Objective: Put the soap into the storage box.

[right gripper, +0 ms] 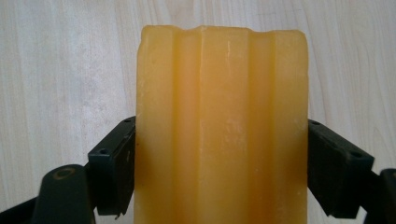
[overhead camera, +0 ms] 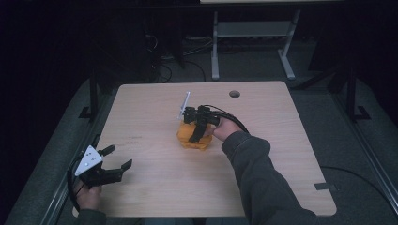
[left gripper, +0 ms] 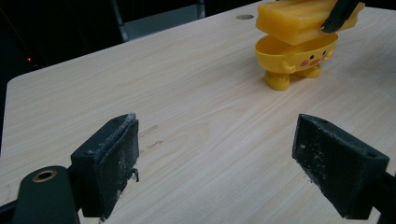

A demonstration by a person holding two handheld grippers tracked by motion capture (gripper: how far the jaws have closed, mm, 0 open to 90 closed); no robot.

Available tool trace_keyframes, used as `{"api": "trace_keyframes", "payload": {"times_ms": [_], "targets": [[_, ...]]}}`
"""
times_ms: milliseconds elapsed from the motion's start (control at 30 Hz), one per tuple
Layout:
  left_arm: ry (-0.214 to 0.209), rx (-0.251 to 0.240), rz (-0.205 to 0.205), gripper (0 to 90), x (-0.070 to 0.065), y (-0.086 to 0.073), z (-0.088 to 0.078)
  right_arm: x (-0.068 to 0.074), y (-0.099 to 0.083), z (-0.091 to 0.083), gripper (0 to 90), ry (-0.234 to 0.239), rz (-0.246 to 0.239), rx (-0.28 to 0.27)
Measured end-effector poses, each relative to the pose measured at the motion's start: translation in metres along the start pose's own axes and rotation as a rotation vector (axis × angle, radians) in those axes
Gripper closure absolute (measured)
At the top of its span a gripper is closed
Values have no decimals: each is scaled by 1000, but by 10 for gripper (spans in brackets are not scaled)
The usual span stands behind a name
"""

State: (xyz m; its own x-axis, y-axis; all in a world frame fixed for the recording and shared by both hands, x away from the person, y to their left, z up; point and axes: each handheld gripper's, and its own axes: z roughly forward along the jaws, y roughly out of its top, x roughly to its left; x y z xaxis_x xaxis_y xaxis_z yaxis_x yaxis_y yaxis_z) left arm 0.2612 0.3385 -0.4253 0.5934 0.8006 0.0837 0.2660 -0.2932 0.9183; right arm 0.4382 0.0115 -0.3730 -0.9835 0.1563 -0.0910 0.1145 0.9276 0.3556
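Observation:
A ribbed yellow-orange soap bar (right gripper: 222, 121) sits between the jaws of my right gripper (right gripper: 222, 172), which is shut on its two long sides. In the left gripper view the bar (left gripper: 299, 21) lies tilted on the rim of a yellow dish (left gripper: 294, 53) that has a small face and feet, and a black jaw tip touches the bar's right end. From above, the right gripper (overhead camera: 197, 133) is over the bar (overhead camera: 187, 131) and dish (overhead camera: 199, 145) at the table's middle. My left gripper (overhead camera: 121, 156) rests open near the front left edge, with bare wood between its jaws (left gripper: 219, 163).
The light wooden table (overhead camera: 281, 154) has a round cable hole (overhead camera: 234, 93) at the back. A grey desk frame (overhead camera: 253, 33) stands on the floor behind it. Dark cables lie on the floor at the back left.

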Motion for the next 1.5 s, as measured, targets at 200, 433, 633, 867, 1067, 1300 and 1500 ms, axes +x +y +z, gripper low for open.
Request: {"api": "trace_keyframes", "payload": {"times_ms": [200,433,633,867,1067,1300,1500], "targets": [[1,0,1,139,0,0,0,0,0,3,204,4,-3,13],[1,-1,1,139,0,0,0,-1,1,10,204,15,-1,30],[-1,-2,1,139,0,0,0,-3,-3,14,202,25,24,12],[-2,-1,-1,139,0,0,0,-2,-5,16,190,16,23,7],[-2,-2,0,139,0,0,0,-1,-4,17,187,5,20,11],[0,-2,-1,139,0,0,0,-1,-4,16,181,4,20,3],[-1,-1,-1,139,0,0,0,-1,-6,12,181,-1,26,-4]]}}
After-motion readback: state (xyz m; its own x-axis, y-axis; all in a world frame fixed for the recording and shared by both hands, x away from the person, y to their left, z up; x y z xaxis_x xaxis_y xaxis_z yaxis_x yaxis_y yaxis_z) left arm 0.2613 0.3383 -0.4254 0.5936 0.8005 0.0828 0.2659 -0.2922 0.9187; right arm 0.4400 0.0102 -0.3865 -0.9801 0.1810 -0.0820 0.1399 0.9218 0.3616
